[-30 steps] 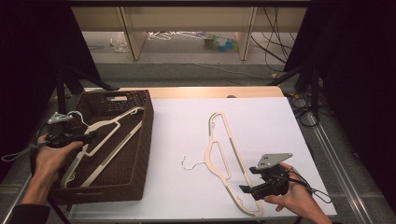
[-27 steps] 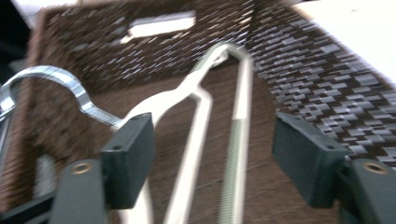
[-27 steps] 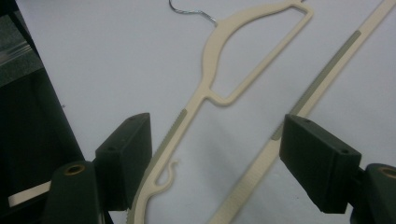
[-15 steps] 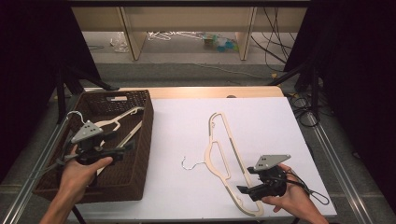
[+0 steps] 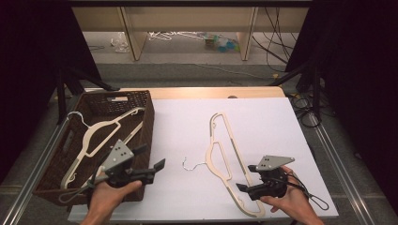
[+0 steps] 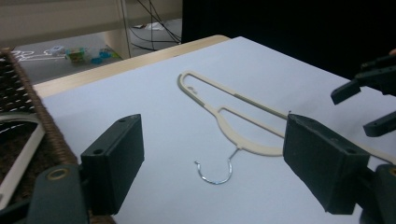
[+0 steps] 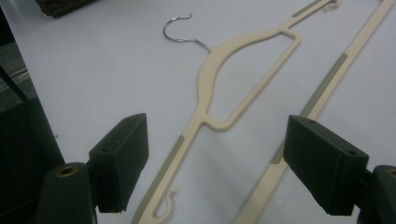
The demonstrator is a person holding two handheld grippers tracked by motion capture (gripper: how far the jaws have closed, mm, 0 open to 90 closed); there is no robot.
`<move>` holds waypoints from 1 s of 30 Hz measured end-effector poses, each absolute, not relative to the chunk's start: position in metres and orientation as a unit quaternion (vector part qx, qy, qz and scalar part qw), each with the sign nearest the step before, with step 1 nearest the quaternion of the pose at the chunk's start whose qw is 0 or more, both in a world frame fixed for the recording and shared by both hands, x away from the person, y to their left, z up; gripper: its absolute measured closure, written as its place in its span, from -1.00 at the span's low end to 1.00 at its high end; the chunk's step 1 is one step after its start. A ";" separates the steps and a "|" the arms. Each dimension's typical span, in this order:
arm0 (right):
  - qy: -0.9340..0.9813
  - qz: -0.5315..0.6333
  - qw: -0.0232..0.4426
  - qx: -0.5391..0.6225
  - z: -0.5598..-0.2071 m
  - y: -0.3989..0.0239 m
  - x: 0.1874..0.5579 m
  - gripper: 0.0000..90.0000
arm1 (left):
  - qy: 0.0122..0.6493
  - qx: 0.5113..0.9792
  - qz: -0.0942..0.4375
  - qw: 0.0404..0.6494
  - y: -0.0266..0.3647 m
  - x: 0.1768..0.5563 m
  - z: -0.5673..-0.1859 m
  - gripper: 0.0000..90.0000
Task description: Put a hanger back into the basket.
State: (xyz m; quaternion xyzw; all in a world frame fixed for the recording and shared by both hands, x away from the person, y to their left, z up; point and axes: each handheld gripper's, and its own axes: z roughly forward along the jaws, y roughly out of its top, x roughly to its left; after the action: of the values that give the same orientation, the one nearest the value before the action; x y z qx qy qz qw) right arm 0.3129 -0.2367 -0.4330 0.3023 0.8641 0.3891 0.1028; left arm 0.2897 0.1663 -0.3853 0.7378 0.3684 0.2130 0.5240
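Note:
A cream plastic hanger [image 5: 224,152] with a metal hook [image 5: 190,164] lies flat on the white table [image 5: 267,122]. A second cream hanger [image 5: 101,133] rests inside the brown wicker basket [image 5: 151,112] at the left. My left gripper [image 5: 151,158] hovers over the basket's near right corner, pointing toward the table; its jaws have just been opening and stand open with nothing between them. In the left gripper view the gripper [image 6: 217,163] faces the hanger [image 6: 243,116] and its hook [image 6: 215,175]. My right gripper [image 5: 246,177] is open just above the hanger's lower end [image 7: 215,93].
A wooden table edge [image 5: 211,92] runs behind the white sheet. Beyond it are shelf legs and loose items on the floor [image 5: 187,37]. Cables [image 5: 305,108] hang off the table's right side. The right gripper [image 6: 369,105] shows at the left gripper view's right edge.
My left gripper has travelled from the basket's left side rightward to its near right corner, leaving the hanger in the basket. The right gripper has not moved.

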 end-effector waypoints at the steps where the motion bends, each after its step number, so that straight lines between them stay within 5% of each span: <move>1: 0.864 0.387 0.103 0.306 -0.434 -0.236 0.312 -0.49 | 0.360 0.742 0.216 0.522 0.163 0.287 -0.388 -0.54; 30: 0.898 0.310 0.091 0.299 -0.457 -0.206 0.310 -0.45 | 0.336 0.776 0.206 0.492 0.143 0.273 -0.436 -0.57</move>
State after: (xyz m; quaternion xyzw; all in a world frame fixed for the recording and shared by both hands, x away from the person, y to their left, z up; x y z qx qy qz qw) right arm 0.3101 -0.2064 -0.4570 0.2989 0.8977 0.3105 0.0914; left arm 0.2733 0.1432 -0.4357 0.7761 0.3360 0.2058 0.4923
